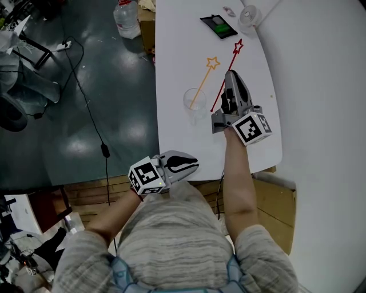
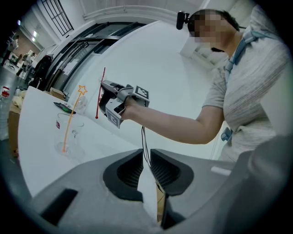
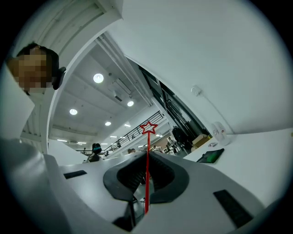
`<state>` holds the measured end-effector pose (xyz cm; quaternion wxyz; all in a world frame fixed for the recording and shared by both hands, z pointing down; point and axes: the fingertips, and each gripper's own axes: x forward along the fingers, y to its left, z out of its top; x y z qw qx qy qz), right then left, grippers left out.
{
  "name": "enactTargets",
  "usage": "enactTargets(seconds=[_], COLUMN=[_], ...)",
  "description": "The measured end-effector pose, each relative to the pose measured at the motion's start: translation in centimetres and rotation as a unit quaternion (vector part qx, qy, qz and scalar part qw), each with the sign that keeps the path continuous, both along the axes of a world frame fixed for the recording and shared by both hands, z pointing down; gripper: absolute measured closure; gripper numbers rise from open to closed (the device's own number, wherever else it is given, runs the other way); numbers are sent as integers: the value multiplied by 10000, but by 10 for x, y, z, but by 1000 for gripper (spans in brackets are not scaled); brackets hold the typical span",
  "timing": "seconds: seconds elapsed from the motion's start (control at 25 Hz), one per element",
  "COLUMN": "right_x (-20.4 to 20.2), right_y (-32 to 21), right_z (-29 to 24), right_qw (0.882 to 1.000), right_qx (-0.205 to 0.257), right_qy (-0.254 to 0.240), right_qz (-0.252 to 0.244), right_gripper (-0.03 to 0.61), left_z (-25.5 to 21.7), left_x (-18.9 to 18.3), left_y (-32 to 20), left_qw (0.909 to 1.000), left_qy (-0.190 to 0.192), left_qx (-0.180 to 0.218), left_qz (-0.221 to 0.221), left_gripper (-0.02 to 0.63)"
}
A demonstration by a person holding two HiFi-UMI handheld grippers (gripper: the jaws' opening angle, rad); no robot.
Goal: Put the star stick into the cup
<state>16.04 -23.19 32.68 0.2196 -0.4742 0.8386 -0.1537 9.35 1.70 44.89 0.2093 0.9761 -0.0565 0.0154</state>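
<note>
Two star sticks show here, one red and one orange, along with two clear cups, one phone and one bottle. Your right claw (image 1: 231, 77) is shut on the red star stick (image 1: 230, 67). In the right gripper view the thin shaft (image 3: 147, 160) runs up between the two closed jaws, and the star stands out beyond their tips. The left gripper view shows that stick held close to upright, with its lower end clear of the counter (image 1: 177, 57). From your head view the red star stick is just to the right of the cup (image 1: 194, 102). It is near the cup but outside it and not touching it. The orange star stick (image 1: 201, 86) already leans inside that cup, with its star poking out over the rim toward the far side. The other cup (image 1: 249, 17) stands at the far end of the counter, just beside the dark phone (image 1: 219, 26). The bottle (image 1: 127, 17) is on the floor (image 1: 103, 86), off the counter's left edge. Your left claw (image 1: 191, 163) hangs at the counter's near left corner, well apart from the cup. Its jaws are drawn together with nothing between them.
</note>
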Motion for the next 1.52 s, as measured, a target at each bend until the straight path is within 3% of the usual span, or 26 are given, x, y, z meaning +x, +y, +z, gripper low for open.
enactTargets(seconds=[0.32,0.84,1.16,1.52], right_x=[-3,-7,-18,-40], right_y=[-9,-21,-9,10], right_z=[7,30,50,67], right_qw=[9992,9981,9998,9969], right_qx=[66,101,-29,-252], right_qy=[-386,-521,-178,726], right_qz=[74,311,53,-182], right_gripper=[560,560,560,560], left_z=[2,10,11,10], left_x=[-5,-9,-13,-14], left_y=[-5,-13,-21,-20], left_qw=[10000,9999,9998,9999], left_qy=[-6,-37,-20,12], left_qx=[-30,-126,-136,-137], left_qz=[-59,-72,-125,-63], left_gripper=[555,555,555,555])
